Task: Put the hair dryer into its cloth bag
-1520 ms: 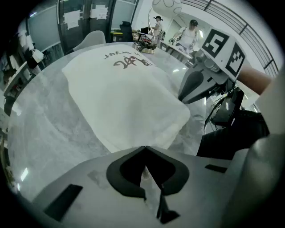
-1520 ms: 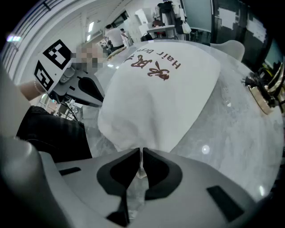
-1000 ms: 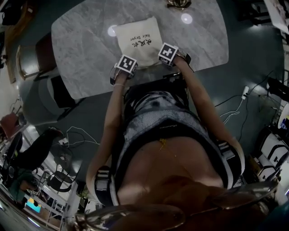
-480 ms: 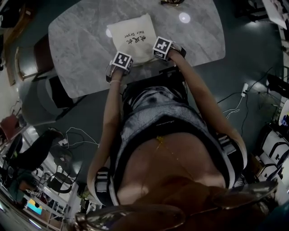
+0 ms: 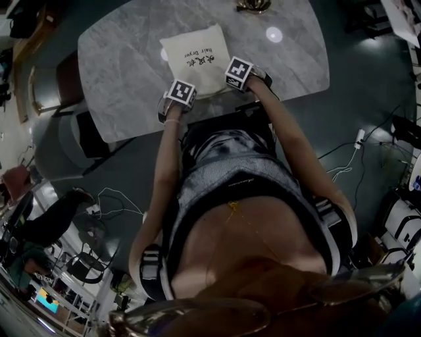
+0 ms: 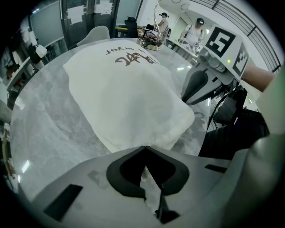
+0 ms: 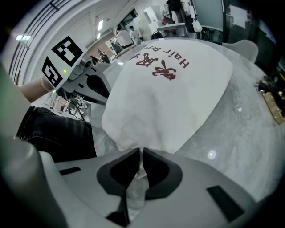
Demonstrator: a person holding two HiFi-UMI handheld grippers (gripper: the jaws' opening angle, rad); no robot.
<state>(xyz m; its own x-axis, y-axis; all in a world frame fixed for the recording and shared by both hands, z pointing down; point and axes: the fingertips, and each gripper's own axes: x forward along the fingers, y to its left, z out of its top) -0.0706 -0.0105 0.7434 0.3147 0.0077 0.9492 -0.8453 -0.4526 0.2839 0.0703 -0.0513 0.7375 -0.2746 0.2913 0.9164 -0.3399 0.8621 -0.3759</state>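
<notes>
A white cloth bag [image 5: 196, 60] with brown lettering lies bulging on the marble table [image 5: 118, 72]. Its near edge faces the person. My left gripper [image 5: 177, 99] holds the bag's near left corner, jaws shut on the cloth [image 6: 144, 153]. My right gripper [image 5: 235, 77] pinches the near right corner, jaws shut on a fold of cloth [image 7: 140, 167]. In the left gripper view the right gripper [image 6: 200, 84] shows at the bag's [image 6: 124, 89] far side. In the right gripper view the left gripper [image 7: 87, 84] shows beside the bag [image 7: 173, 89]. The hair dryer itself is hidden from sight.
A gold-coloured object [image 5: 253, 5] sits at the table's far edge, also seen as the gold object [image 7: 271, 104] at right. Chairs [image 5: 59, 85] stand at the table's left. Cables [image 5: 348, 155] lie on the floor. People stand far off in the room.
Both grippers keep their grip on the bag's near corners. The bag and grippers show almost the same place on the table; only the head view shifted slightly.
</notes>
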